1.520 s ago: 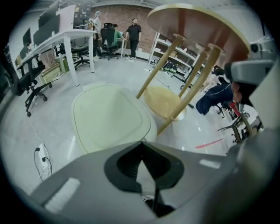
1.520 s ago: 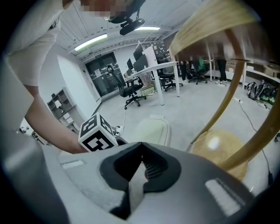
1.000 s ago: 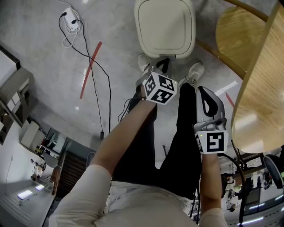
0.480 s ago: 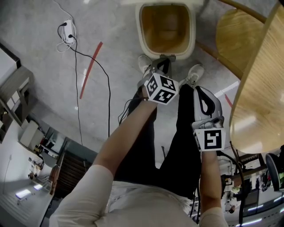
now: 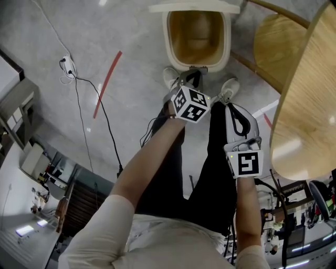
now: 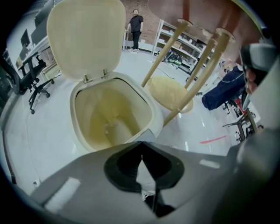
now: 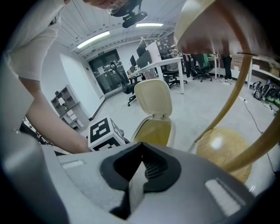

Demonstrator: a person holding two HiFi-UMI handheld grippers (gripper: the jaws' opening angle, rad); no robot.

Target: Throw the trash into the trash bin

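The cream pedal trash bin (image 5: 169,42) stands on the floor ahead with its lid (image 5: 194,8) swung up and its yellowish inside bare. My left gripper (image 5: 192,79) hangs just short of the bin's front rim, pointing steeply down. In the left gripper view the bin (image 6: 151,109) gapes right beyond the left gripper (image 6: 141,144), whose jaws meet at the tips with a thin white scrap of trash (image 6: 143,186) pinched behind them. My right gripper (image 5: 233,107) is held lower right, shut on nothing. The right gripper view looks past the right gripper (image 7: 141,145) to the bin (image 7: 153,129).
A round wooden stool (image 5: 273,42) stands right of the bin, and a curved wooden tabletop (image 5: 310,105) fills the right edge. The person's shoes (image 5: 231,86) are by the bin's base. A black cable and power strip (image 5: 67,65) and red tape (image 5: 107,84) lie at the left.
The bin's lid, shut a second ago, has swung up and the bin stands open. Both grippers have stayed nearly where they were.
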